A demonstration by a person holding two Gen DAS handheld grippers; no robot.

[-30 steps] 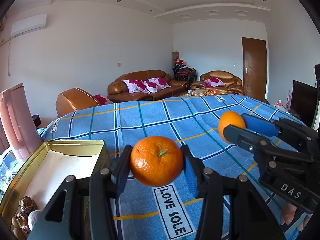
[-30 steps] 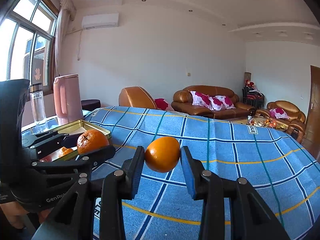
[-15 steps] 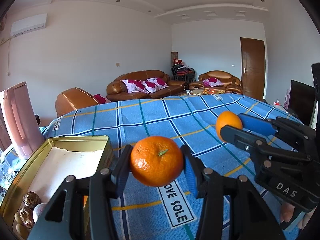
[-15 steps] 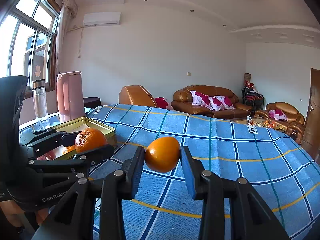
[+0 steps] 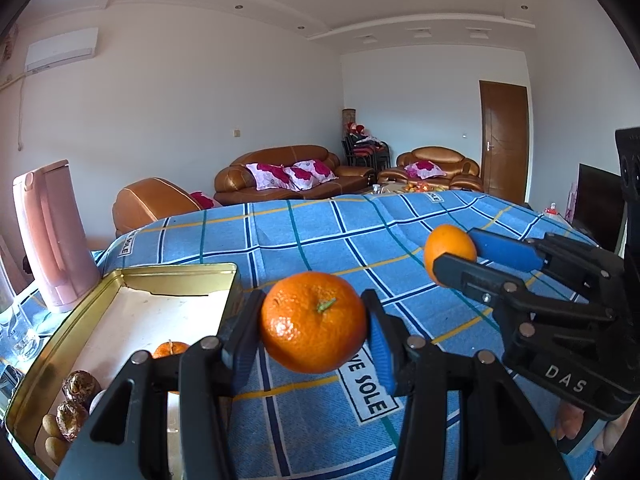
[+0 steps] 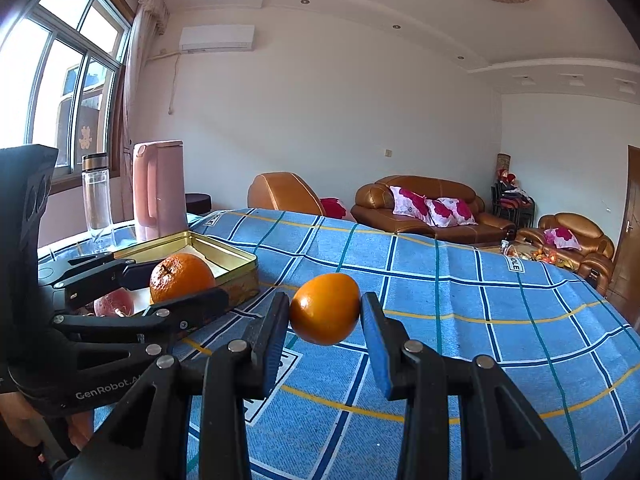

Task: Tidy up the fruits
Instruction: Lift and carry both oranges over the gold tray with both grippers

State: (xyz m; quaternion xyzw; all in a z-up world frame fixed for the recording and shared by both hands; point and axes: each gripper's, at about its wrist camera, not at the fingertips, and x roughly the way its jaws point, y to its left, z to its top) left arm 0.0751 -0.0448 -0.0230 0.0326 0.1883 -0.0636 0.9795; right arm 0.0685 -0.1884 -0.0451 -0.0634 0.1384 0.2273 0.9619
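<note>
Both fruits have drifted nearer the gold tin (image 5: 188, 270) at left. Your left hand-held gripper (image 5: 314, 324) clamps the mandarin (image 5: 314, 322); your right hand-held gripper (image 6: 325, 310) clamps the smooth orange (image 6: 325, 308). Both hang above the worktop (image 5: 320, 232): release early and they roll off the cloth.

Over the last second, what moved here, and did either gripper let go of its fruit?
Both grippers drifted toward the gold tin, which shows nearer in both views. The left gripper still grips its mandarin; the right gripper still grips its smooth orange. Nothing was let go.
</note>
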